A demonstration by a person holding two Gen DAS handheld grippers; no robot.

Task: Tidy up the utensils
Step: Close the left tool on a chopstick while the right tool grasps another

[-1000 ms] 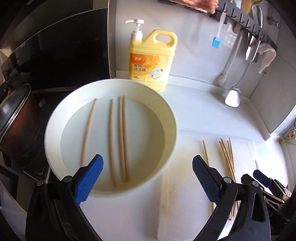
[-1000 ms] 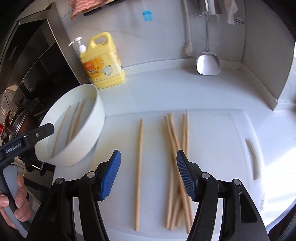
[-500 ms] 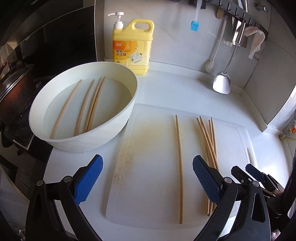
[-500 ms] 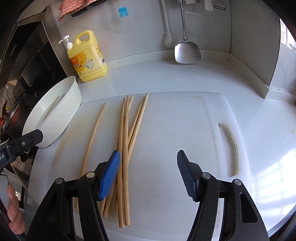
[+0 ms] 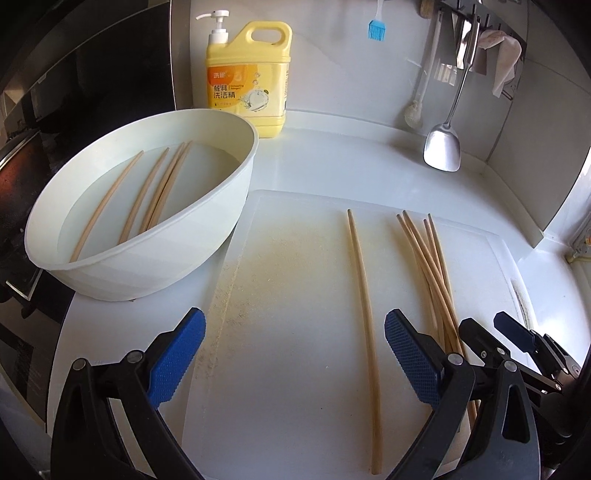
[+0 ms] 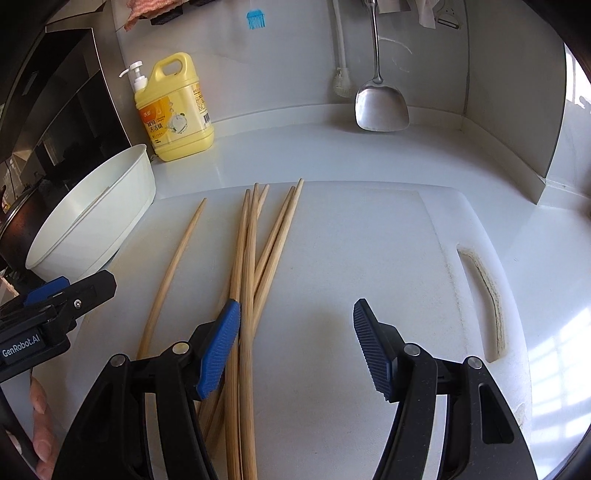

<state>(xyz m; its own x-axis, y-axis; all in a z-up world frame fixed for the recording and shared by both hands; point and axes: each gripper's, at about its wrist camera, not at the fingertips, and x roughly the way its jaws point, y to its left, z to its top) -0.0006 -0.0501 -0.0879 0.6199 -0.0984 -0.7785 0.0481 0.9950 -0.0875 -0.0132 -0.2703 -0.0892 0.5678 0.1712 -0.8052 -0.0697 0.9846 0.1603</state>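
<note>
Several wooden chopsticks lie in water in a white bowl at the left. A single chopstick lies on the white cutting board, with a loose bundle of chopsticks to its right. My left gripper is open and empty above the board's near side. My right gripper is open and empty, its left finger over the bundle. The single chopstick lies left of it. The bowl shows at the left.
A yellow dish soap bottle stands by the back wall behind the bowl. A metal spatula, a white brush and a blue brush hang on the wall. A dark stove area borders the counter at the left.
Both grippers have pulled back and swung right, from above the bowl to above the cutting board. The right gripper now sits over the bundle's right side. Both stayed open.
</note>
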